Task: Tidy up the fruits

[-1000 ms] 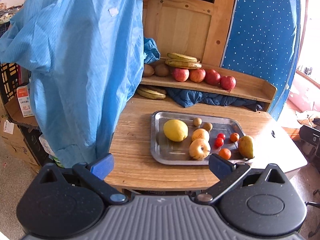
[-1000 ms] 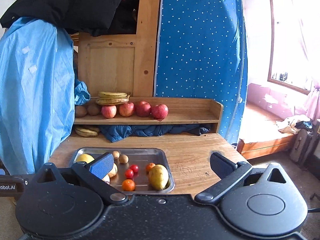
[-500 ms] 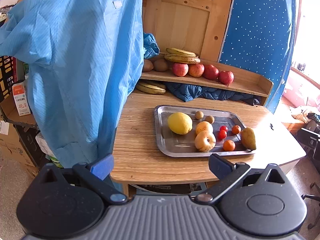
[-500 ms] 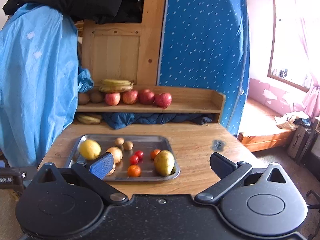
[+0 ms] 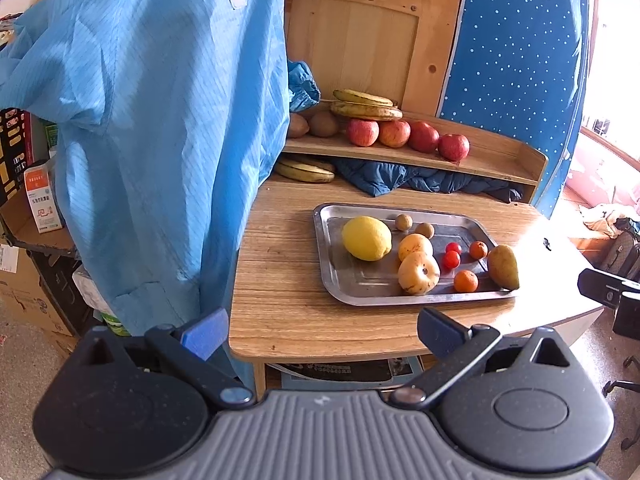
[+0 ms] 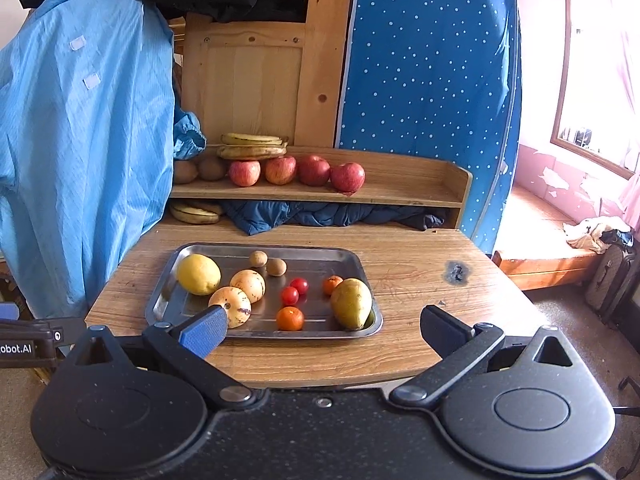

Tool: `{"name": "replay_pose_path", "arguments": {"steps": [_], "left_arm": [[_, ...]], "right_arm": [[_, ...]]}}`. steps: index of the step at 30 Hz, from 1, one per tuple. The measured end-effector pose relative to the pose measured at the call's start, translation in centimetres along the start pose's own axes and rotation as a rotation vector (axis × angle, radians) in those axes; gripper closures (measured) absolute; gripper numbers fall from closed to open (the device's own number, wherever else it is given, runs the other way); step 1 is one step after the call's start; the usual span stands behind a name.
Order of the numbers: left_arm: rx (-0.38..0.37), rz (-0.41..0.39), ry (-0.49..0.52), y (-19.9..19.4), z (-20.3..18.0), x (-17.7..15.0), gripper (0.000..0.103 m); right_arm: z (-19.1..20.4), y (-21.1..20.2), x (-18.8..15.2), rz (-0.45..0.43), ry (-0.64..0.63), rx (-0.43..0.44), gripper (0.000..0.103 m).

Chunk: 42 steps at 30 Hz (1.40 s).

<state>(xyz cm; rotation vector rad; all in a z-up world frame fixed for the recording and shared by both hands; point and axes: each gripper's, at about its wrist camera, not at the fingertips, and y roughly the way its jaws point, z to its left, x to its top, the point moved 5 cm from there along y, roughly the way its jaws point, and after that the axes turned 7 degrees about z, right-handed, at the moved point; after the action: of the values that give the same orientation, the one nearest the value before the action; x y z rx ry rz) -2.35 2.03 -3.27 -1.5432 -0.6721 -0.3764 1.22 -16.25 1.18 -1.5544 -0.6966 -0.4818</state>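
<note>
Both grippers, left and right, jaws apart and empty, have backed off the tray at twelve o'clock, fruit unmoved.

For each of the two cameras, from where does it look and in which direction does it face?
Left wrist: sits on the left gripper, off the table's front left corner, facing the metal tray and the shelf; its own two open fingers show, plus part of the other gripper at the right edge.
Right wrist: sits on the right gripper, before the table's front edge, facing the tray and shelf more squarely; its own open fingers show.
Shared: tray of fruit, the pear, the row of apples, bananas, blue coat.
</note>
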Motion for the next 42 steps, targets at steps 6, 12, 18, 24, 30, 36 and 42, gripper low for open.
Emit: {"name": "replay_pose_path", "arguments": {"steps": [6,12,18,24,30,36,42], "left_arm": [[0.003,0.001,-0.011,0.11,0.39,-0.02,0.001],[0.003,0.006,-0.009,0.11,0.4,-0.18,0.0],[-0.001,0.006,-0.005,0.12,0.38,-0.21,0.0],[-0.011,0.009,-0.002,0.01,0.36,-0.34,0.0],[-0.015,0.008,0.005,-0.07,0.29,-0.28,0.001],[-0.016,0.006,0.004,-0.16,0.23,-0.31,0.001],[-0.016,0.004,0.003,-0.19,0.13,-0.26,0.001]], "right_arm": [[0.24,0.34,-0.4,0.021,0.001,0.009,0.001],[0.41,0.54,-0.6,0.034,0.001,0.016,0.001],[0.58,0.6,-0.76,0.045,-0.006,0.022,0.001],[0.6,0.57,-0.77,0.047,-0.008,0.023,0.001],[0.58,0.54,-0.78,0.045,-0.007,0.021,0.001],[0.57,0.4,-0.74,0.041,-0.009,0.018,0.001],[0.45,0.25,-0.7,0.036,-0.006,0.015,0.001]]}}
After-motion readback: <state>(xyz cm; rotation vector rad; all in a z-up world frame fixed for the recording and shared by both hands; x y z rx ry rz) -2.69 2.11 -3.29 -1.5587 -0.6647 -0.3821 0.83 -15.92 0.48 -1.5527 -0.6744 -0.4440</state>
